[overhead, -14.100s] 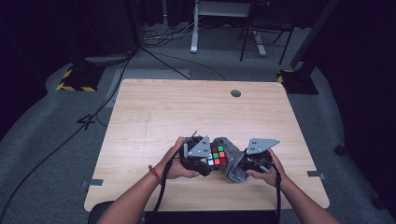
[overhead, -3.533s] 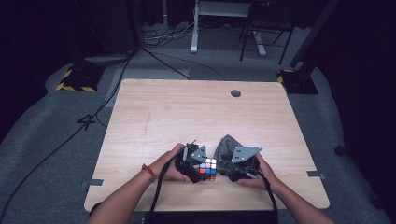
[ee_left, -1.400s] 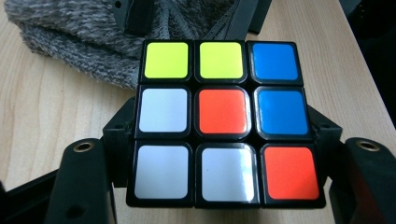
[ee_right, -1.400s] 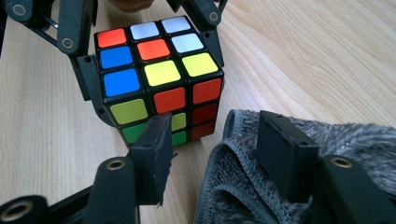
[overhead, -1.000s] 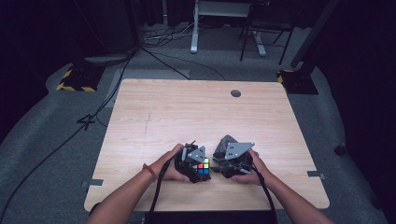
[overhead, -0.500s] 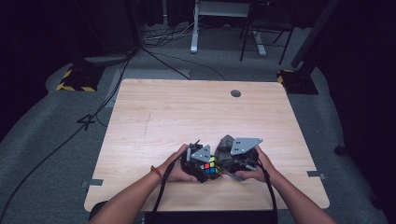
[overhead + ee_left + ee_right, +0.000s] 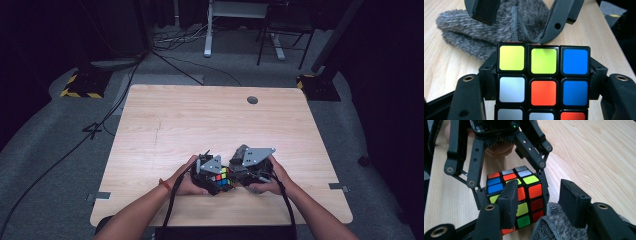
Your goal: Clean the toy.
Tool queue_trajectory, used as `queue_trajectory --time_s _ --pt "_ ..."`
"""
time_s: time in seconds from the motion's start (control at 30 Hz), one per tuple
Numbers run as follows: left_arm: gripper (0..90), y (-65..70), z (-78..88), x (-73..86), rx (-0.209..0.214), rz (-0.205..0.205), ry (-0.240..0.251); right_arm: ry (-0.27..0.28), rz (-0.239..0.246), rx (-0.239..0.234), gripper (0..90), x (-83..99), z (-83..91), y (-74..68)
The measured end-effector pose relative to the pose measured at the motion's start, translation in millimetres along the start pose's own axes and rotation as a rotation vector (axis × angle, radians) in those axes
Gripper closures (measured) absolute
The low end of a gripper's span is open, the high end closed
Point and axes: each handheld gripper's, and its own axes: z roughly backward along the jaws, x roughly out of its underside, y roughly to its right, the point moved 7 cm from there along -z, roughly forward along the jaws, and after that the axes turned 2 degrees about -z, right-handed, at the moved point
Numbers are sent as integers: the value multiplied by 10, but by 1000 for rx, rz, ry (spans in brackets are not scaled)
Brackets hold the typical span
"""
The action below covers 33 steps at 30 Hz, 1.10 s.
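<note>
A scrambled Rubik's cube (image 7: 543, 90) is clamped between the jaws of my left gripper (image 7: 542, 72), low over the table near its front edge. It faces the left gripper view with yellow, blue, white and orange stickers. In the high view the cube (image 7: 222, 177) sits between the left gripper (image 7: 209, 169) and the right gripper (image 7: 248, 165). My right gripper (image 7: 540, 202) is open, its left pad close in front of the cube (image 7: 524, 187) and its right pad over a grey fuzzy cloth (image 7: 554, 225). The cloth (image 7: 474, 32) lies on the table just beyond the cube.
The wooden table (image 7: 200, 120) has a round cable hole (image 7: 252, 100) near its far edge. Cables trail from both grippers toward the person. Dark floor with cables and a desk frame (image 7: 235, 30) lies beyond the table.
Both hands and the cube have drifted slightly toward the table's front. The right gripper has turned so that its grey plate now lies flatter and points right.
</note>
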Motion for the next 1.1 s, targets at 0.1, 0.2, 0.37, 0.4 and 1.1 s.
queue_trajectory --time_s 0.1,0.2,0.37,0.4,1.1 --pt "321 -4 17 42 8 10 -14 5 6 -7 500 -37 -40 -27" --pt "321 -6 46 79 12 10 -24 -3 25 -5 495 -97 -82 -52" --pt "321 -2 125 144 -12 -7 -63 -30 42 -15 492 -145 -167 -82" --pt "323 5 120 166 -4 -5 -75 -29 41 -18 483 -161 -191 -92" --pt "275 22 360 469 -61 -2 -188 -34 56 -68 464 -352 -517 -266"
